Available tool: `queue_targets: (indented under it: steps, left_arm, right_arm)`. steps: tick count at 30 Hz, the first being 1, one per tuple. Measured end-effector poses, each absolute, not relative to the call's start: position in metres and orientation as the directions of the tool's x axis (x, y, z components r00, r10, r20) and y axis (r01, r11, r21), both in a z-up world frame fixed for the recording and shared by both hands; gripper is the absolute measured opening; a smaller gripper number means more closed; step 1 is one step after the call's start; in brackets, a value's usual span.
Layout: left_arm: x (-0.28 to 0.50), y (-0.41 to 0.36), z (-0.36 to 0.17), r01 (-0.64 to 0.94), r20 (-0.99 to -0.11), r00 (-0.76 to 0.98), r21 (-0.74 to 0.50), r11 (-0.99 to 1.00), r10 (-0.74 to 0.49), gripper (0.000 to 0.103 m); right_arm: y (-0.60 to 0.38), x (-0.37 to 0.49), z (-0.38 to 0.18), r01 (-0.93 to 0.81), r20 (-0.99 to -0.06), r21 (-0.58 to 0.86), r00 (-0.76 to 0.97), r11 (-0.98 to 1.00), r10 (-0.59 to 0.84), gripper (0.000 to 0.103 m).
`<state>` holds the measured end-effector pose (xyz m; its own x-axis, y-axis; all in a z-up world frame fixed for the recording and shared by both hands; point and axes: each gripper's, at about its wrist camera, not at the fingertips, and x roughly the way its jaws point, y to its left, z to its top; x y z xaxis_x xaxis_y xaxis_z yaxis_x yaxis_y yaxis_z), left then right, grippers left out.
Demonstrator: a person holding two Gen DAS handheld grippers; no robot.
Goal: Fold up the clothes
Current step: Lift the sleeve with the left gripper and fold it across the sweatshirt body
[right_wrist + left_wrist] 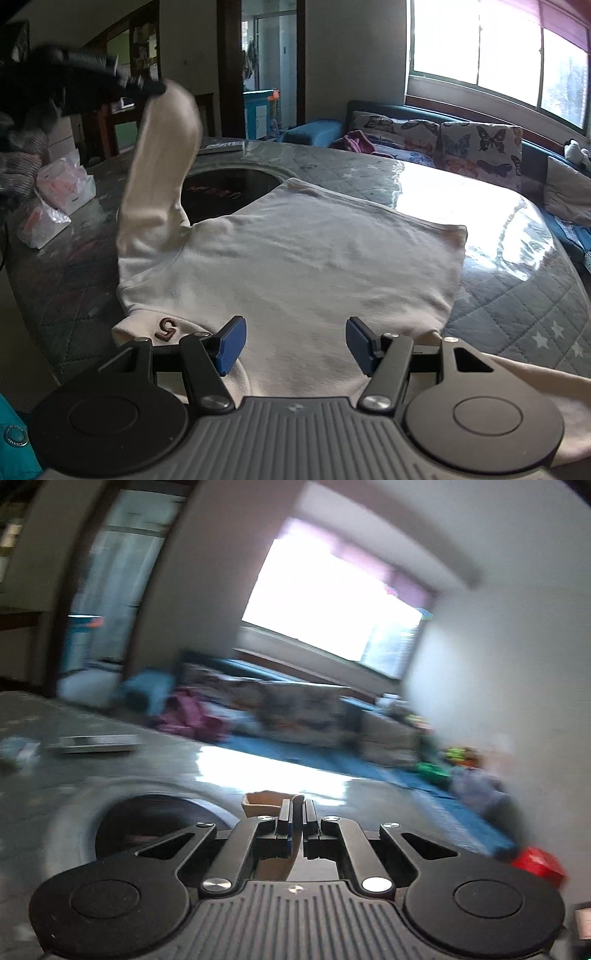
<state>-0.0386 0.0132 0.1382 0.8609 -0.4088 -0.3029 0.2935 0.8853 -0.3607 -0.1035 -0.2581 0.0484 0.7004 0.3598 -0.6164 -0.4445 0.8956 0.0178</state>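
A white sweatshirt (303, 266) lies flat on the quilted table (517, 302), with a brown "5" (166, 329) on its near cuff. My left gripper (157, 88) is shut on the end of the sweatshirt's left sleeve (162, 166) and holds it high above the table. In the left wrist view the left gripper (297, 805) is closed on a fold of pale cloth (267, 802). My right gripper (295, 343) is open and empty, low over the sweatshirt's near edge.
A dark round inset (229, 194) sits in the table behind the sweatshirt. Plastic bags (62, 192) lie at the table's left. A flat tray (96, 743) rests at the far edge. A butterfly-print sofa (461, 144) stands under the window.
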Motion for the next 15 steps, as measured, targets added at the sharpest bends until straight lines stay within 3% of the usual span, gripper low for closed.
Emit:
queue_targets:
  steps: [10, 15]
  left_arm:
    - [-0.038, -0.079, 0.109, 0.527, -0.347, 0.669, -0.402, 0.748, -0.658, 0.006]
    - [-0.03, -0.1, 0.08, 0.562, -0.442, 0.552, -0.429, 0.707, -0.707, 0.01]
  right_arm:
    - [-0.281, -0.109, 0.044, -0.38, -0.619, 0.036, 0.718, 0.924, 0.319, 0.061]
    - [-0.287, -0.113, 0.042, -0.359, -0.626, 0.041, 0.718, 0.932, 0.304, 0.061]
